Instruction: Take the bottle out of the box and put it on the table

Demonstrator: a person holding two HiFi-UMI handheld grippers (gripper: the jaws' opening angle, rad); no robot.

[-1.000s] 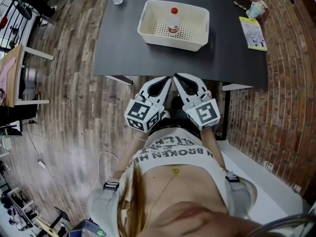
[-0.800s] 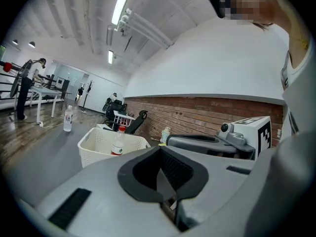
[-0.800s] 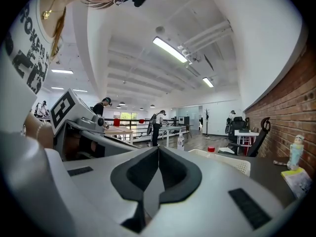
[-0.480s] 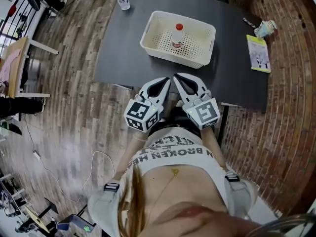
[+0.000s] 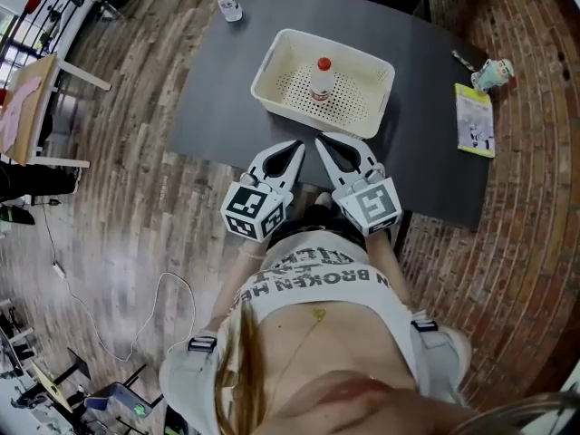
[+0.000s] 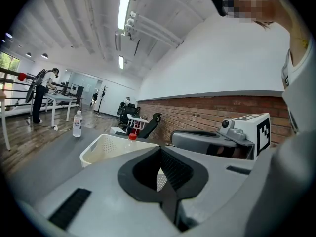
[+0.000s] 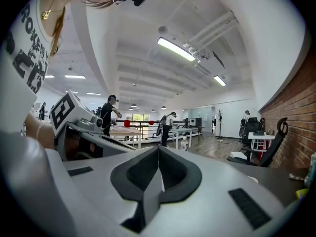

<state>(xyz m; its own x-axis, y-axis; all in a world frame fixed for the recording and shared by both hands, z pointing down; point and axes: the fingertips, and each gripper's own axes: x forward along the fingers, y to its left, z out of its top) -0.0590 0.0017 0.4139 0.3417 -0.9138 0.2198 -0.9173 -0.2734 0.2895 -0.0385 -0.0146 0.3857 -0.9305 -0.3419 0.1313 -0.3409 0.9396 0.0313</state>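
Bottle (image 5: 319, 80) stands upright, red cap up, inside the cream box (image 5: 272, 72) on the dark table (image 5: 213, 98). Over the last second the left gripper (image 5: 297, 145) and right gripper (image 5: 319, 140) have drawn nearer the box (the table's near edge now lies at their tips). All 2 are fully closed on nothing, so I judge this is only the approach; opening and grasping are yet to come.

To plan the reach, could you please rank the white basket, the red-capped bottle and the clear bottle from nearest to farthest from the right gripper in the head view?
1. The white basket, on the table just ahead of the right gripper.
2. The red-capped bottle, standing inside the basket.
3. The clear bottle, at the table's far left corner.
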